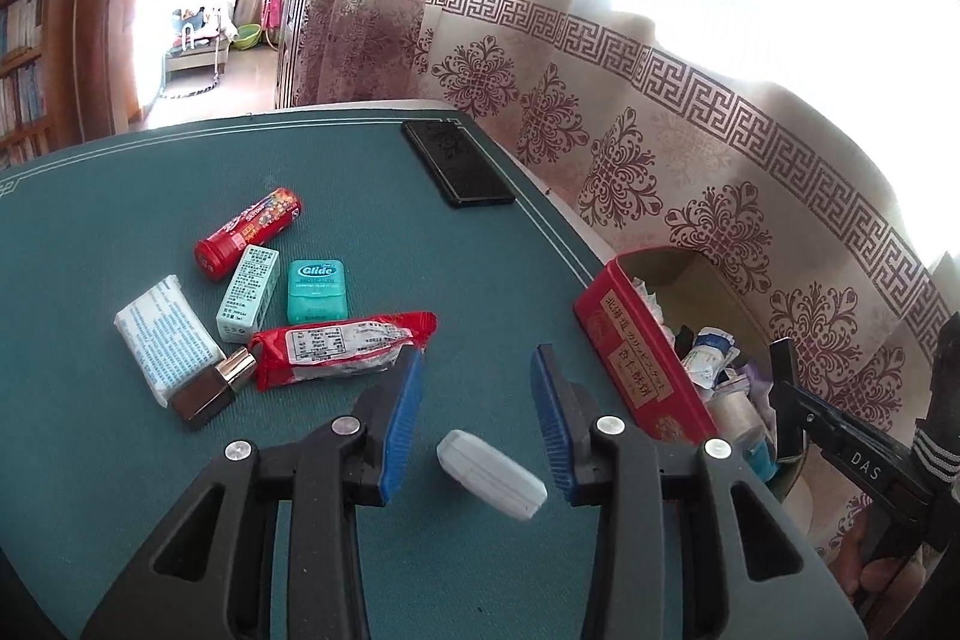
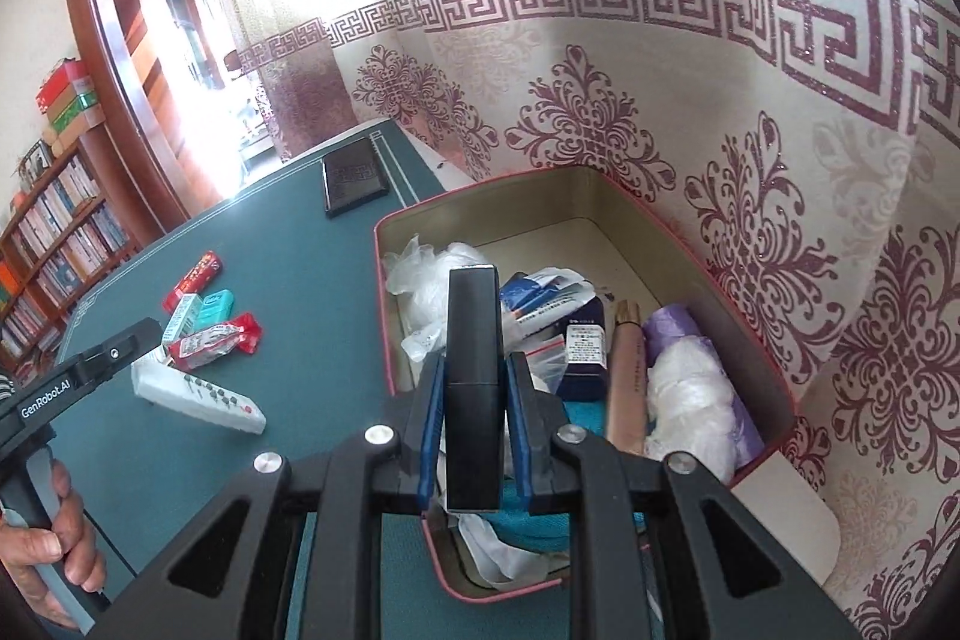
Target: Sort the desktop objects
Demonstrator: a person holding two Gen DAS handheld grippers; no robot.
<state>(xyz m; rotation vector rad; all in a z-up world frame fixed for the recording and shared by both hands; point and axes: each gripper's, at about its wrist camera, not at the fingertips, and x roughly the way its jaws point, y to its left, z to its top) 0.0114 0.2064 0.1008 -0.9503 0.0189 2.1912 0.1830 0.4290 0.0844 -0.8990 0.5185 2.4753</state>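
Note:
My left gripper (image 1: 477, 370) is open above the green desk mat (image 1: 108, 460), over a white remote control (image 1: 492, 474) that lies between its blue pads, apart from them. My right gripper (image 2: 474, 370) is shut on a flat black case (image 2: 473, 370) and holds it upright above the red tin box (image 2: 774, 436). The tin (image 1: 636, 358) holds bags, a purple roll (image 2: 672, 325), a gold tube (image 2: 627, 376) and small packs. The remote (image 2: 198, 394) also shows at the left in the right wrist view.
On the mat lie a red tube (image 1: 249, 232), a mint box (image 1: 248, 303), a teal floss case (image 1: 316, 291), a red snack wrapper (image 1: 342, 346), a tissue pack (image 1: 162, 340), a brown bottle (image 1: 210, 388) and a black wallet (image 1: 456, 163). A patterned curtain (image 1: 690, 148) hangs right behind.

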